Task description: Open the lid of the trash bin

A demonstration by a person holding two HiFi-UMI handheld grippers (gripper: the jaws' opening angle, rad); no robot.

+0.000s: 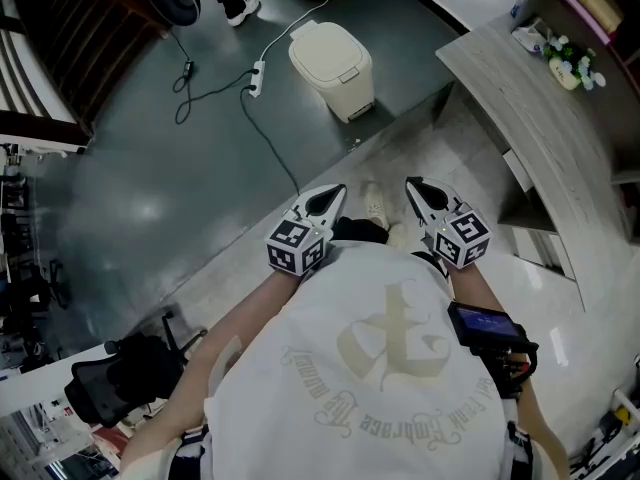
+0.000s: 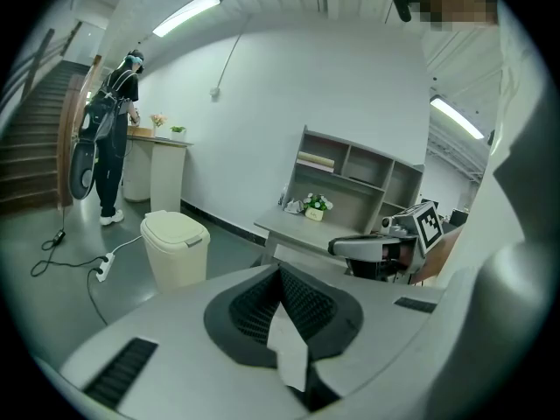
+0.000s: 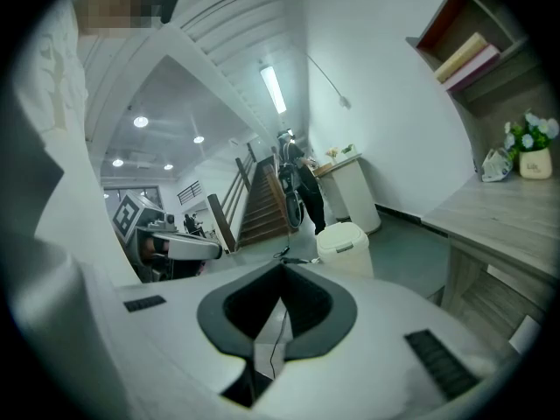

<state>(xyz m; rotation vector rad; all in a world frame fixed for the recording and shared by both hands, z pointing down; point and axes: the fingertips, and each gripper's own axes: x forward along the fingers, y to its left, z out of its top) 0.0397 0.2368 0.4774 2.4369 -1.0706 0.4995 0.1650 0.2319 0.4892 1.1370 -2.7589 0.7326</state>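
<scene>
Left tool [image 1: 336,195], right tool [image 1: 414,189] closed, empty, facing bin [image 1: 333,66]; their views add ceiling lights [image 2: 185,14].

I find no text that I can read. The white shirt [image 1: 380,368] has curved lettering around an emblem, but it is too blurred. The cube [image 1: 297,245] on the left gripper [image 1: 338,190] shows only square patterns.
</scene>
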